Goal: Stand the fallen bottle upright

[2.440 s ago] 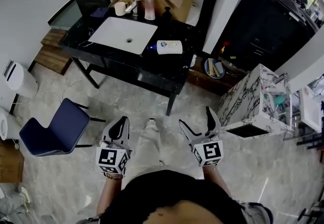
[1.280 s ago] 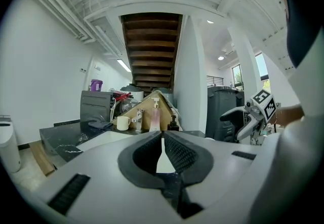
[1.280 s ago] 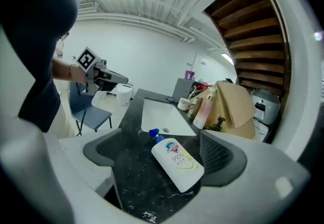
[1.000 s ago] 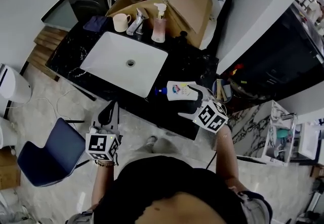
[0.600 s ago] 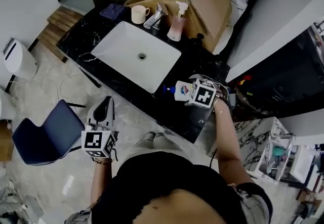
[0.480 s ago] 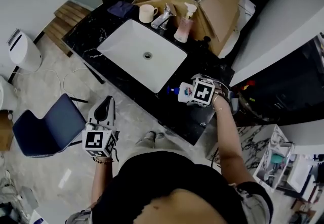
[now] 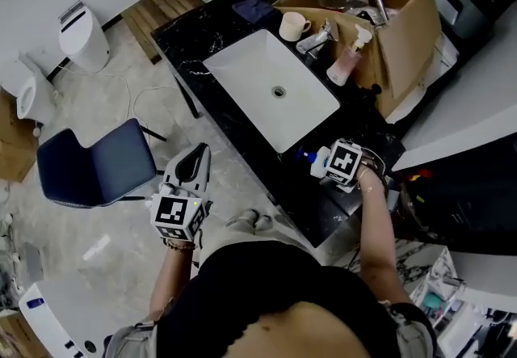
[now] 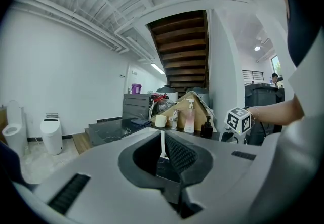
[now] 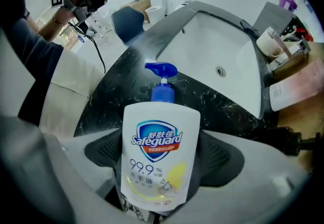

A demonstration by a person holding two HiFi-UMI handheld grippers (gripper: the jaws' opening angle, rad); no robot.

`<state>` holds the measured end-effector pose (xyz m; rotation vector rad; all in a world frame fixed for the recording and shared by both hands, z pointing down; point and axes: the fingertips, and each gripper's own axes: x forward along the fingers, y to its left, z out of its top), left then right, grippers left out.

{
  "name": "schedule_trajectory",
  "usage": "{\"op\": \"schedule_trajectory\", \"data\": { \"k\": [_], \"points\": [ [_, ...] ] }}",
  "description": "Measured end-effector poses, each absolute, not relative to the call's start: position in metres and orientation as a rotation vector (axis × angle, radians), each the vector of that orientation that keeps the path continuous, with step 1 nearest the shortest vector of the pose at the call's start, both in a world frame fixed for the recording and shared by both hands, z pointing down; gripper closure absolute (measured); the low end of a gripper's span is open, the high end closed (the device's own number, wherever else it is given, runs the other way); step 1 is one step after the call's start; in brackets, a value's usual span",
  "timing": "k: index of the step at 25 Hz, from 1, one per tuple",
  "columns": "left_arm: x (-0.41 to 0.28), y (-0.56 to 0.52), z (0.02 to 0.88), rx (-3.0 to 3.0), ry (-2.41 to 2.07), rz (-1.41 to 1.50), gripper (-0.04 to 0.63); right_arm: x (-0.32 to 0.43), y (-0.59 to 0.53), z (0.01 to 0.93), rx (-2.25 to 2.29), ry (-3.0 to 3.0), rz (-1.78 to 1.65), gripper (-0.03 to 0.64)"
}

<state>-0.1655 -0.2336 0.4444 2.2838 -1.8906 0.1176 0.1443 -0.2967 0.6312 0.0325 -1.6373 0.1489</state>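
A white soap bottle (image 7: 319, 161) with a blue pump lies on its side on the black counter (image 7: 202, 25), just right of the sink, with its pump toward the basin. My right gripper (image 7: 338, 166) is shut on the bottle's body. In the right gripper view the bottle (image 9: 157, 117) fills the gap between both pads of the right gripper (image 9: 161, 153), label facing up. My left gripper (image 7: 196, 156) hangs low over the floor, off the counter's front edge. It is shut and holds nothing, and its own view shows the left gripper (image 8: 163, 139) aimed at the counter.
A white sink basin (image 7: 275, 94) is set in the counter. Behind it stand a cup (image 7: 291, 25), a faucet (image 7: 313, 40), a pink pump bottle (image 7: 343, 65) and an open cardboard box (image 7: 404, 33). A blue chair (image 7: 97, 170) stands on the floor at the left.
My right gripper rose from beside my legs, reached to the counter and came to be shut on the lying bottle. The left gripper stayed low. The head view swung round.
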Motion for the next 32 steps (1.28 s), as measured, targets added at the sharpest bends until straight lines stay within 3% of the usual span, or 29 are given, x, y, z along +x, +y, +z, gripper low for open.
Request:
{"op": "schedule_trajectory", "data": {
  "k": [15,26,32],
  "points": [
    [-0.143,-0.248,0.445,2.331,-1.838,0.137,0.578,0.128,-0.304,0.594,0.227,-1.960,0.078,0.178],
    [-0.126,-0.255,0.451,2.376,-1.767,0.146,0.578,0.166,-0.342,0.510,1.572,-2.616,0.214,0.178],
    [-0.121,-0.256,0.448,2.396,-1.753,0.157,0.578,0.171,-0.340,0.524,1.755,-2.578,0.113,0.178]
  ]
}}
